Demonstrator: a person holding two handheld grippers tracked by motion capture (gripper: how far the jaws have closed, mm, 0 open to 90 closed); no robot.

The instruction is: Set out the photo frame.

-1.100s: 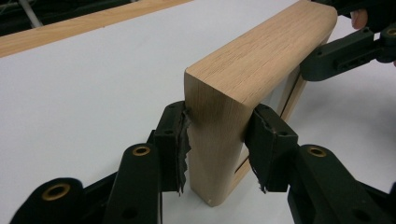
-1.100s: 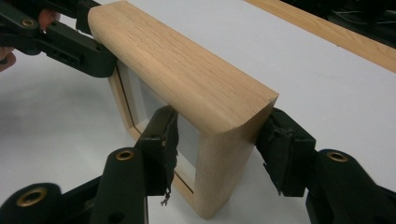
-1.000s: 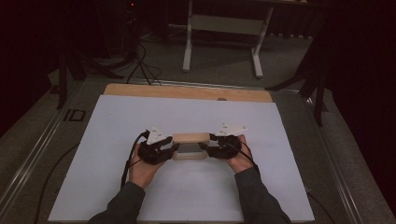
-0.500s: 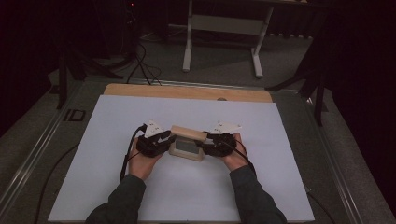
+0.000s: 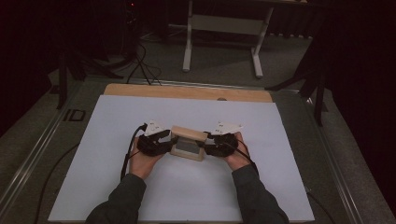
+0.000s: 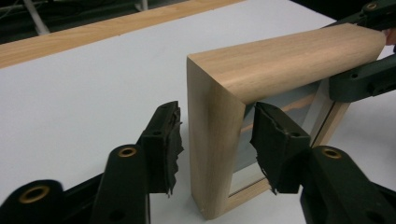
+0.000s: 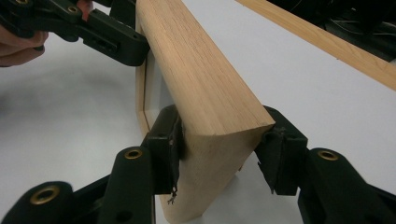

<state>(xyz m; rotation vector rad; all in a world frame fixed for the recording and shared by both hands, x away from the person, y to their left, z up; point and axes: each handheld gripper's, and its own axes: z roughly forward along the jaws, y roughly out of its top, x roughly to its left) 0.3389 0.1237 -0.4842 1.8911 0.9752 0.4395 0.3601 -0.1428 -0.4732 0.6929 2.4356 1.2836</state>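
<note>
Two grippers are bracketing one light wooden picture frame with a grey glazed panel [image 5: 188, 143], which is standing upright on edge near the middle of the white sheet-covered table [image 5: 116, 116].

On the left, you are holding the left gripper [image 6: 215, 140] astride the frame's left upright. Its jaws have just been opening, and gaps are showing between both pads and the wood, so this side is not gripping. On the right, you are pressing the right gripper [image 7: 219, 144] onto the frame's other end, with the near pad [image 7: 169, 140] bearing flat on the wood and the opposite pad at the corner; that grip is carrying the frame, in my judgement.

Progress, as judged: the frame is already standing, and what is remaining is for you to either re-close the left side or withdraw it and settle the frame.

Clearance: open sheet is lying on every side of the frame. The bare wooden strip along the table's far edge [image 5: 187, 92] is sitting well apart, and both side edges are well apart too.
</note>
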